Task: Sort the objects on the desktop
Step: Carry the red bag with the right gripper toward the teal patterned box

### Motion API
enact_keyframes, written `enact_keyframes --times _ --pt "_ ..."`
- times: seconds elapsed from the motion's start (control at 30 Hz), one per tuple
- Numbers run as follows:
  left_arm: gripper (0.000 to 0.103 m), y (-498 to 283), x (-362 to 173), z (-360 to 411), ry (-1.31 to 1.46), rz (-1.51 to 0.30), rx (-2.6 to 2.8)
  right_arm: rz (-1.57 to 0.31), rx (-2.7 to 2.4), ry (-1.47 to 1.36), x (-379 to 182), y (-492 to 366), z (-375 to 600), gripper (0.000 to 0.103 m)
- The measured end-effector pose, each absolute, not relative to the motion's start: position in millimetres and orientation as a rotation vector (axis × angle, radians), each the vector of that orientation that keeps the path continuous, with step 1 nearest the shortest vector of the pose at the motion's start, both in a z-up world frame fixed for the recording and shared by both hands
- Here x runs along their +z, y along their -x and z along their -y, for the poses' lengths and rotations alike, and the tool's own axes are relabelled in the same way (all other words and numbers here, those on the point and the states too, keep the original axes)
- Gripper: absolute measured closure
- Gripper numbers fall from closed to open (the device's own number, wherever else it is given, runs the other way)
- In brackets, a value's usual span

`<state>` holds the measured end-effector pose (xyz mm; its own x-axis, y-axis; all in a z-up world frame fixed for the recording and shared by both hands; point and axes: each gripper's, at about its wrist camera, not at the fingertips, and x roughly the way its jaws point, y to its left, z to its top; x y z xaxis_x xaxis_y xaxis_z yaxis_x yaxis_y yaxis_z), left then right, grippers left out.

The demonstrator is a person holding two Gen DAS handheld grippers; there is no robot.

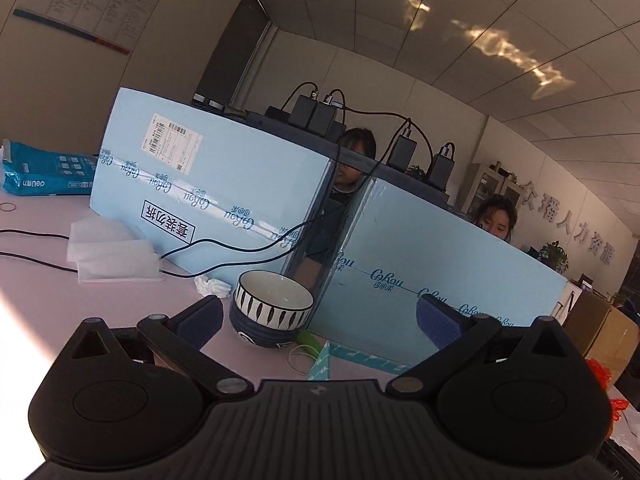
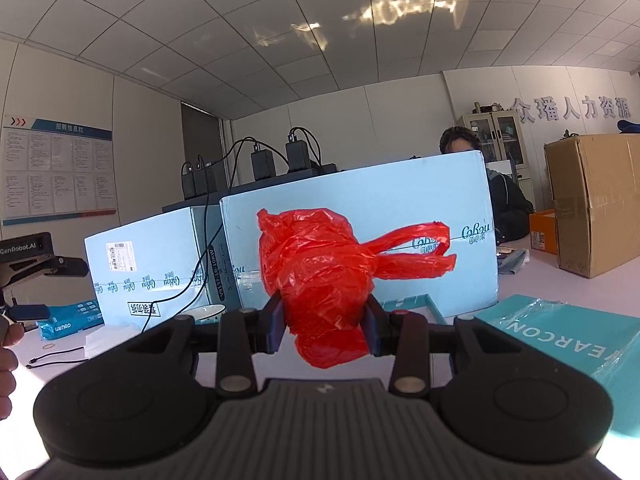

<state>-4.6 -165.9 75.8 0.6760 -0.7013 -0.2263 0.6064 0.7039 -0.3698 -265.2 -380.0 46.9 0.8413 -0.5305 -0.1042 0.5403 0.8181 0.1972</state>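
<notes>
- The right gripper (image 2: 325, 322) pinches a crumpled red plastic bag (image 2: 320, 276), held up off the bench (image 2: 224, 364) with its handles trailing right.
- The left gripper (image 1: 320, 320) is spread wide, holding nothing.
- A striped bowl (image 1: 272, 307) sits on the bench just beyond it, beside the light-blue cartons (image 1: 224, 184).

Red bag (image 2: 320, 276) crinkly glossy plastic; bowl (image 1: 272, 308) glazed ceramic.

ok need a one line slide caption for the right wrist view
Right gripper shut on a crumpled red plastic bag, lifted in front of pale blue cartons.
</notes>
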Motion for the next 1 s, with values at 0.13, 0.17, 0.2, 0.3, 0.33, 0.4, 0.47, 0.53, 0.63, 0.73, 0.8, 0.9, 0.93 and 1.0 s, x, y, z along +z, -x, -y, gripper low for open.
enact_keyframes --times 0.13,0.17,0.2,0.3,0.33,0.4,0.47,0.53,0.63,0.73,0.8,0.9,0.93,1.0 --pt "0.000 -20 80 212 0.158 -0.404 -0.801 -0.031 -0.634 -0.267 49 263 390 0.061" --pt "0.000 -27 79 223 0.132 -0.435 -0.798 -0.032 -0.641 -0.283 50 264 394 0.061" --pt "0.000 -34 79 233 0.107 -0.464 -0.795 -0.033 -0.647 -0.297 51 265 397 0.061" --pt "0.000 -43 82 252 0.062 -0.511 -0.795 -0.035 -0.656 -0.302 60 265 404 0.061" --pt "0.000 -44 86 258 0.040 -0.525 -0.777 -0.042 -0.657 -0.298 64 264 405 0.061" --pt "0.000 -44 94 265 0.007 -0.541 -0.740 -0.071 -0.661 -0.282 73 259 406 0.061" --pt "0.000 -43 104 269 -0.018 -0.556 -0.694 -0.095 -0.654 -0.301 82 256 408 0.061" --pt "0.000 -40 111 271 -0.036 -0.564 -0.651 -0.121 -0.637 -0.322 90 253 411 0.061" --pt "0.000 -38 116 274 -0.071 -0.611 -0.533 -0.156 -0.599 -0.337 99 251 414 0.061" --pt "0.000 -38 118 273 -0.054 -0.728 -0.438 -0.224 -0.574 -0.370 100 248 419 0.061" --pt "0.000 -35 121 267 0.000 -0.788 -0.393 -0.255 -0.552 -0.413 99 250 421 0.061" --pt "0.000 -30 120 264 0.008 -0.854 -0.342 -0.309 -0.538 -0.431 99 251 424 0.061" --pt "0.000 -28 119 264 -0.006 -0.873 -0.326 -0.321 -0.534 -0.440 100 252 425 0.061" --pt "0.000 -26 117 270 -0.063 -0.882 -0.322 -0.332 -0.527 -0.451 103 254 425 0.061"
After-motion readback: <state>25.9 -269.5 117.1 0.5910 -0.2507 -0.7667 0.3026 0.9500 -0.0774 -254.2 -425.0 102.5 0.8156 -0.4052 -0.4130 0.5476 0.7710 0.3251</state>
